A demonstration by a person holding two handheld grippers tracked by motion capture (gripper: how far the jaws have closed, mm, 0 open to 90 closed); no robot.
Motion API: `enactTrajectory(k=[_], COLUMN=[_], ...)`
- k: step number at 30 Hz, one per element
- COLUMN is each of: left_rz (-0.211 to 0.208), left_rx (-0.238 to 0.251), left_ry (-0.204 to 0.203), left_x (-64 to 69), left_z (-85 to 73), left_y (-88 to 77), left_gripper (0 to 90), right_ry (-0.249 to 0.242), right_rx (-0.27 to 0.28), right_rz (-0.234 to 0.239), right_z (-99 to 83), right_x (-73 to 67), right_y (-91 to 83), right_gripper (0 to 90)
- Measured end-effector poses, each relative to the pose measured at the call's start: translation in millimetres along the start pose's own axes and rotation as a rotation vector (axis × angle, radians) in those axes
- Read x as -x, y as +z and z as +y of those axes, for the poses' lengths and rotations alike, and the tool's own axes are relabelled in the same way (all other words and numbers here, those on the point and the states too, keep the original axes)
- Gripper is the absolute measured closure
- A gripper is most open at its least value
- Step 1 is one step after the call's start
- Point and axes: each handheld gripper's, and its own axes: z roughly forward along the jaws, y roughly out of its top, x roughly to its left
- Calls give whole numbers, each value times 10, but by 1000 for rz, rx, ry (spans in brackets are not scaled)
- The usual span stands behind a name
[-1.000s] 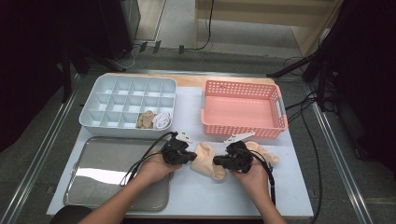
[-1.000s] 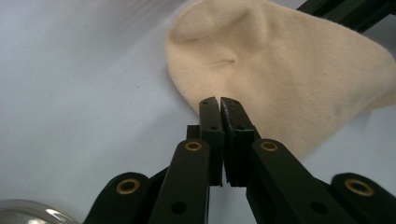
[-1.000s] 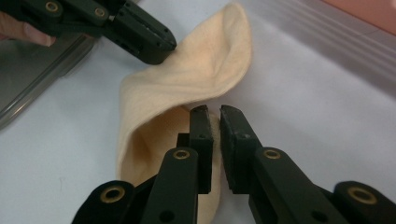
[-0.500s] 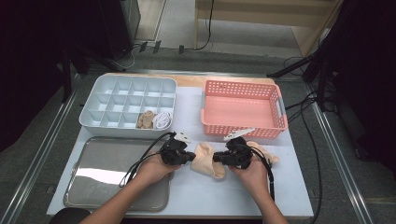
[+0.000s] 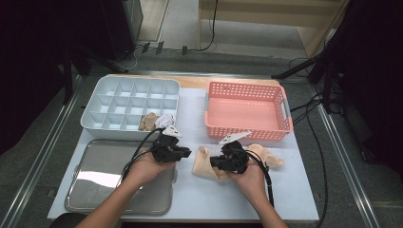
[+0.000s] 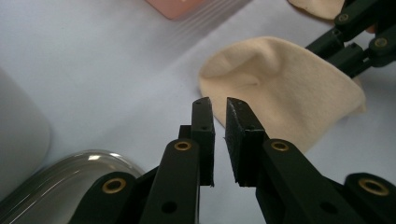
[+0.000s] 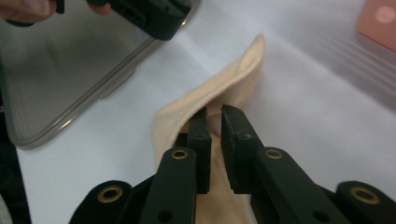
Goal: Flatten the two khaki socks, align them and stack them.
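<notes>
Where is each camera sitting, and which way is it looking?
High view: above the table, looking down; both forearms, left gripper, right gripper.
Left gripper view: rides the left gripper, looks past its own fingers at the beige sock.
Right gripper view: rides the right gripper, fingers at the sock's fold.
Shared: sock, metal tray.

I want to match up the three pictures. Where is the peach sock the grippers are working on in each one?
High view: the peach sock lies on the white table, low centre, between the two grippers.
Left gripper view: the sock is upper right, beyond the fingers, untouched by them.
Right gripper view: the sock runs from centre to bottom, around the fingers.
Shared landmark: the metal tray, lower left in the high view, bottom left in the left gripper view, upper left in the right gripper view.
</notes>
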Motion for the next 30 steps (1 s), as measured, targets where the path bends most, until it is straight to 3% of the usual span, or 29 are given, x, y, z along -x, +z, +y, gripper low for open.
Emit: enactTrajectory(k=[7, 14, 21, 27, 30], left_rz=[12, 13, 7, 15, 18], left_rx=[21, 24, 4, 14, 19], left_ry=[-23, -27, -6, -18, -19], left_x=[-37, -40, 3, -28, -35], left_z=[-16, -22, -16, -18, -19], left_y=[-96, -120, -87, -118, -127], left_gripper=[793, 770, 716, 709, 708], right_ry=[-48, -72, -76, -144, -147], right_rx=[-44, -80, -92, -135, -121], right_rz=[34, 54, 71, 68, 63], right_z=[-15, -45, -86, -111, -106], right_x=[-157, -225, -257, -403, -411], right_y=[122, 230, 245, 277, 273], right_gripper=[816, 811, 792, 766, 766])
